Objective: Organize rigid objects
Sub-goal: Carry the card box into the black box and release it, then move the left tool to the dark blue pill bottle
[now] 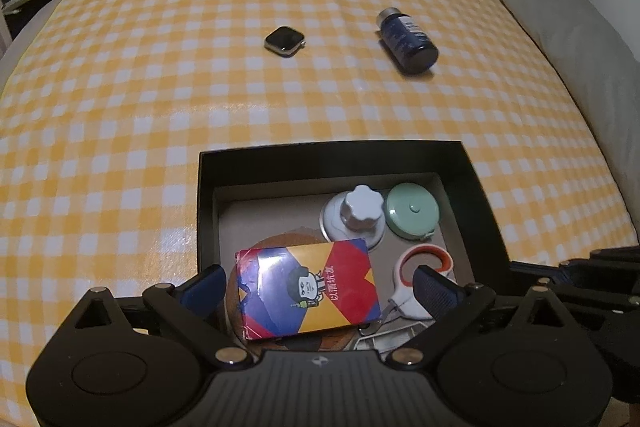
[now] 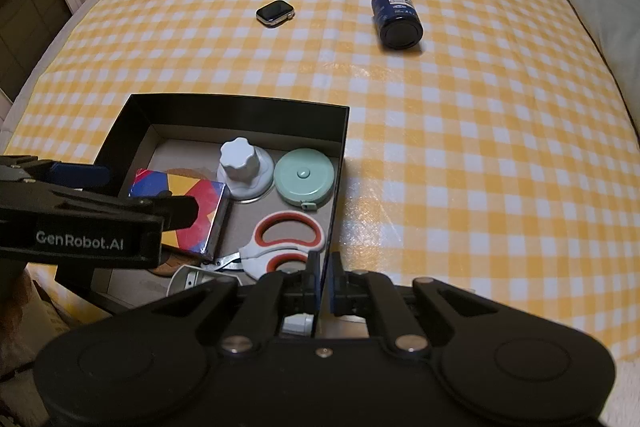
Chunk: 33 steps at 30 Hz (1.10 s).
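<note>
Left claw (image 1: 320, 287) gapes around the card box (image 1: 308, 289) in the tray (image 2: 240, 115); right claw (image 2: 327, 281) pinches its wall. Watch (image 1: 285, 41) and bottle (image 1: 408, 41) remain outside.

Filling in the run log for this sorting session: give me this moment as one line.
left tongs: open over card box in black box | right tongs: shut on box wall | outside: smartwatch, blue bottle

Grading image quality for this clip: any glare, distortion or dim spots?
Left wrist: fisheye bows the checked tablecloth; glare patch ahead of the black box; card pack wrapper shines. Right wrist: same bowing, glare beside the box; corners dark, room dim.
</note>
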Tool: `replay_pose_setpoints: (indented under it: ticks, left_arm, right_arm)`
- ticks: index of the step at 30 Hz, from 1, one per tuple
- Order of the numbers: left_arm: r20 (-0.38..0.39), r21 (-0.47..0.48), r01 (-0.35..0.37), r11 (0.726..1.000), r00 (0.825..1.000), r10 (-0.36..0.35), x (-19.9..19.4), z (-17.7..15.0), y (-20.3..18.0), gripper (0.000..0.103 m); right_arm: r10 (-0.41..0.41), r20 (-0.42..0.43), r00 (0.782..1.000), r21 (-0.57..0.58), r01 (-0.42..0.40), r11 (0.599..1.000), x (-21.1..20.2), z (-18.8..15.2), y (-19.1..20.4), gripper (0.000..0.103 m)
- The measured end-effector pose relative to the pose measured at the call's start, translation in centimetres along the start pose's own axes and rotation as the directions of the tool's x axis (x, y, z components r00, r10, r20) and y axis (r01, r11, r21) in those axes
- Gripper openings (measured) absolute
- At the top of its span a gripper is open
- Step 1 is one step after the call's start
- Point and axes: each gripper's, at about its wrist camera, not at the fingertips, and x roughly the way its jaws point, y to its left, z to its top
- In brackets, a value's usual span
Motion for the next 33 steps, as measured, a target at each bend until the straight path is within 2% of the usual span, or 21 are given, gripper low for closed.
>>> replay_pose_setpoints:
  ticks: [6, 16, 23, 26, 28, 30, 33]
  left_arm:
    - [0.025, 0.035, 0.004, 0.999, 1.000, -0.005, -1.2, 0.1, -0.4, 0.100]
    - [0.095, -0.015, 0.008, 1.000, 0.995, -0.006, -3.5, 1.5, 0.6, 0.100]
    - [0.132, -0.031, -0.002, 1.000, 0.991, 0.006, -3.9, 2.5, 1.3, 0.100]
    - [0.127, -0.034, -0.001, 0.999, 0.992, 0.006, -3.8, 2.6, 1.5, 0.100]
    - [0.129, -0.033, 0.000, 0.999, 0.992, 0.005, -3.8, 2.6, 1.4, 0.100]
    - [0.134, -0.033, 0.000, 0.999, 0.991, 0.004, -3.7, 2.6, 1.4, 0.100]
    - [0.136, -0.030, 0.004, 1.000, 0.991, 0.000, -3.6, 2.7, 1.4, 0.100]
  right_arm:
    - [-0.006, 0.016, 1.000, -0.004, 0.006, 1.000, -0.3, -0.1, 0.2, 0.004]
    - [-0.027, 0.074, 0.997, -0.003, 0.028, 1.000, -2.1, -0.4, 0.1, 0.000]
    - [-0.012, 0.049, 0.999, -0.009, 0.013, 1.000, -1.6, -0.6, 0.4, 0.001]
    - [0.001, 0.048, 0.999, 0.008, -0.001, 1.000, -1.6, -0.5, 0.2, 0.005]
    - [0.020, 0.051, 0.999, 0.030, -0.022, 0.999, -1.7, -0.4, -0.1, 0.012]
    - [0.035, 0.055, 0.998, 0.050, -0.038, 0.998, -1.9, -0.4, -0.3, 0.024]
    - [0.038, 0.036, 0.999, 0.049, -0.040, 0.998, -1.5, -0.4, -0.2, 0.025]
